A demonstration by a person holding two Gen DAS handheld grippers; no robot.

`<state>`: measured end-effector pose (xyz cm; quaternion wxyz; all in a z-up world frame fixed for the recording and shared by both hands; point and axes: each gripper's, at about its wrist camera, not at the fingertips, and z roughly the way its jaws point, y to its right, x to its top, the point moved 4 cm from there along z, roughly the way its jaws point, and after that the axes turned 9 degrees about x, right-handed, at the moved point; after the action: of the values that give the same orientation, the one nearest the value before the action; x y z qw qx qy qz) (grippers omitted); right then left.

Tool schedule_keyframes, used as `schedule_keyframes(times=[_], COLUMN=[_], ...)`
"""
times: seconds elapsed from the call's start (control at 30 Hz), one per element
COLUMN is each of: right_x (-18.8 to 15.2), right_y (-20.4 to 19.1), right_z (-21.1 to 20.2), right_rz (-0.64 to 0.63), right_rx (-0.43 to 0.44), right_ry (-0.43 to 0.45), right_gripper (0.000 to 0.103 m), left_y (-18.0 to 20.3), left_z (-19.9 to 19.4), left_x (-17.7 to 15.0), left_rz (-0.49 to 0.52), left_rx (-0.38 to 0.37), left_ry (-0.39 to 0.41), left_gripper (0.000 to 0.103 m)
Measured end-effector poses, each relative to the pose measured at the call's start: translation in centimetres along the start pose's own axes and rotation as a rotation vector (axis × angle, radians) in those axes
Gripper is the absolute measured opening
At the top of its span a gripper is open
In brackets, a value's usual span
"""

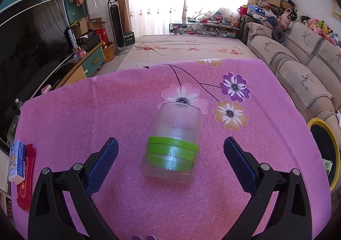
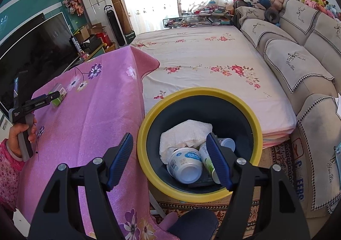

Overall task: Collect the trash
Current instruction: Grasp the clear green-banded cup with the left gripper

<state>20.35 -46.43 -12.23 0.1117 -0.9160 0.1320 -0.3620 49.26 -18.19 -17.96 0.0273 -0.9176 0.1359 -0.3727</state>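
Clear plastic, the jar point(image 1: 173, 141) lies on its side on the table point(image 1: 85, 116) just ahead of the left hand-held gripper point(image 1: 170, 150), whose jaws are spread to straddle it. Right hand-held gripper point(image 2: 169, 148) hangs open and empty above the bin point(image 2: 147, 124), probably done dropping trash.

Pink floral cloth point(image 1: 106, 112) covers table; clear jar with green band point(image 1: 173, 144) lies ahead between the left fingers, tissue pack point(image 1: 16, 163) far left.
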Motion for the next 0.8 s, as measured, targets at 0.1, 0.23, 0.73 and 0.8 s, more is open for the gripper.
schedule_keyframes(times=[0.1,0.23,0.73,0.8], right_x=[0.0,-0.1,-0.6,-0.7], right_y=[0.0,0.1,0.2,0.1], right_z=[0.1,0.1,-0.9,-1.2], right_rz=[0.001,0.005,0.022,0.022], right_rx=[0.005,0.009,0.021,0.025], right_ry=[-0.002,-0.002,0.017,0.023], right_gripper=[0.067,0.067,0.067,0.067], left_y=[0.2,0.4,0.8,0.9], left_z=[0.8,1.6,-2.4,-4.5], left_x=[-0.1,-0.4,-1.7,-2.1], left_rz=[0.004,-0.005,-0.004,-0.001], left_rx=[0.005,-0.002,-0.008,-0.021], left_ry=[-0.009,-0.032,0.039,0.056], left_gripper=[0.087,0.073,0.051,0.051])
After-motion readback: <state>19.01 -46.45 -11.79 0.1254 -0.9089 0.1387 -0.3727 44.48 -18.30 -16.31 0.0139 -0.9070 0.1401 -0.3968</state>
